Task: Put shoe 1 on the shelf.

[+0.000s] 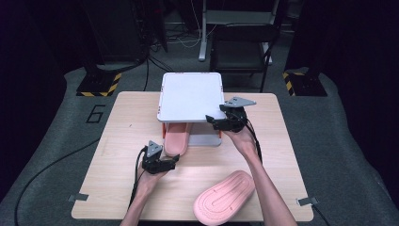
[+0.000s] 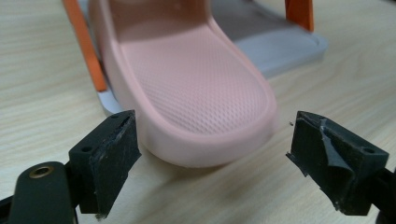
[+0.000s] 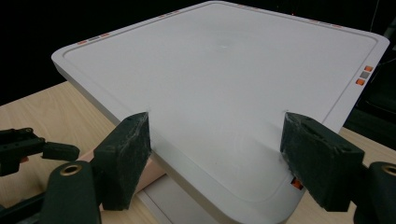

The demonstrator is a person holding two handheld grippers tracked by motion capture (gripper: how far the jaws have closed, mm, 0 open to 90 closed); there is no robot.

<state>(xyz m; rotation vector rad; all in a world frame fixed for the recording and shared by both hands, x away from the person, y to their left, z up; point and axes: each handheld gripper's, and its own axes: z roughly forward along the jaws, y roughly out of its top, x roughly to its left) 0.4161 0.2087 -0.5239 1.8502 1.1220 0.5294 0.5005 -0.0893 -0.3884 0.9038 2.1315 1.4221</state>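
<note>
In the high view, a white two-tier rack (image 1: 190,96) stands on the table (image 1: 117,141); one pink slipper (image 1: 177,139) pokes from under its top shelf, a second slipper (image 1: 223,197) lies near the front edge. The left claw (image 1: 175,160) sits just at the first slipper's heel; the right claw (image 1: 211,120) rests at the shelf's corner.

In the left gripper view, the left claw (image 2: 205,158) is spread, empty, with the slipper (image 2: 196,88) just ahead.

In the right gripper view, the right claw (image 3: 215,158) straddles the shelf (image 3: 224,70), spread, pinching nothing.

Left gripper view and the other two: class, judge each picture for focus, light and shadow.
Left gripper view: slipper toe sharp, shelf base behind soft, soft shadow under the toe. Right gripper view: shelf top pale and low in contrast against black. High view: table evenly lit, room beyond dark.
</note>
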